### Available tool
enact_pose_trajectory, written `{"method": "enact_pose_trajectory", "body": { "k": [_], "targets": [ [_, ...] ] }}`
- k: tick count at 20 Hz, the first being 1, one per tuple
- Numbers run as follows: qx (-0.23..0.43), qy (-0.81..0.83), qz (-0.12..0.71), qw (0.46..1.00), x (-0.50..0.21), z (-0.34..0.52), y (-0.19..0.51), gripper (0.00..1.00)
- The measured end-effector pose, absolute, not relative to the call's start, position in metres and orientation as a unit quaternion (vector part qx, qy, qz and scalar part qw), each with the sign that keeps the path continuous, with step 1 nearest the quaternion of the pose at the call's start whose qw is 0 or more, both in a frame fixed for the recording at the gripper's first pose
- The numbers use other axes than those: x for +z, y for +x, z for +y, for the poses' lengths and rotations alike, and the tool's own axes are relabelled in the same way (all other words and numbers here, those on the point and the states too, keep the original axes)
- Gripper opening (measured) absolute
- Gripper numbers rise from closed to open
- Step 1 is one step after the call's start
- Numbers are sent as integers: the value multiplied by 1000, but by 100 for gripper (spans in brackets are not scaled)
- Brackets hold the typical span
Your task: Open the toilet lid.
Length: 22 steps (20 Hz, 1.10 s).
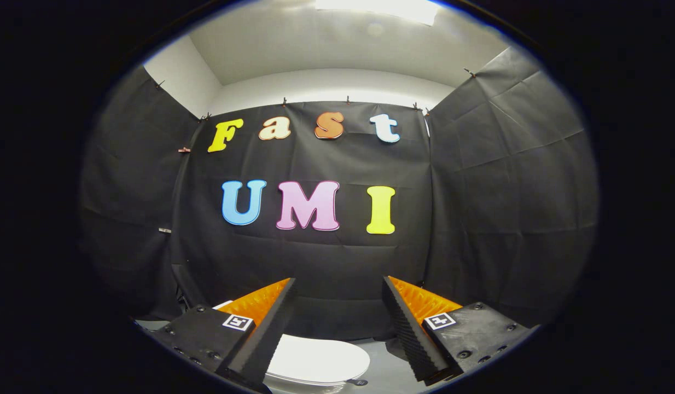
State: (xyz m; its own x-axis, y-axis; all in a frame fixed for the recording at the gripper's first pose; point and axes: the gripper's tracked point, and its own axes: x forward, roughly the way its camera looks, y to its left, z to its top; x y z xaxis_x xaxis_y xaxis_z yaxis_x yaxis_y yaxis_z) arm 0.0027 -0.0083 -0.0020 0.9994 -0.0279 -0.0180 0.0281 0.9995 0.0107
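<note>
Gripper view, hidden parts: your left finger covers the near left part of the toilet lid (pixel 315 358); the bowl under the lid is barely visible, just a thin white rim at its front edge; the toilet's base is cut off below; you cannot tell from here how the lid is hinged.
Gripper view, toilet lid: white, oval, lying flat and closed; it sits low, between and below your two fingers, nearer the left one; the grey floor (pixel 384 364) shows to its right.
Gripper view, gripper: your gripper (pixel 337 323) stands wide, a broad gap between the black fingers (pixel 261 339) with their orange backs; nothing is held; neither finger appears to touch the lid, and both seem to hang above it.
Gripper view, surroundings: black cloth wall (pixel 326 262) straight ahead and on both sides; white ceiling with a bright light (pixel 376 8) above.
</note>
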Motion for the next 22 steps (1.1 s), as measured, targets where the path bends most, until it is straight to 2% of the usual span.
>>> {"method": "enact_pose_trajectory", "body": {
  "k": [5,10,22],
  "targets": [
    [-36,21,17,999,-15,-21,15,98],
    [-54,59,54,995,-59,-40,29,98],
    [-129,232,172,949,-240,-106,59,98]
  ]
}}
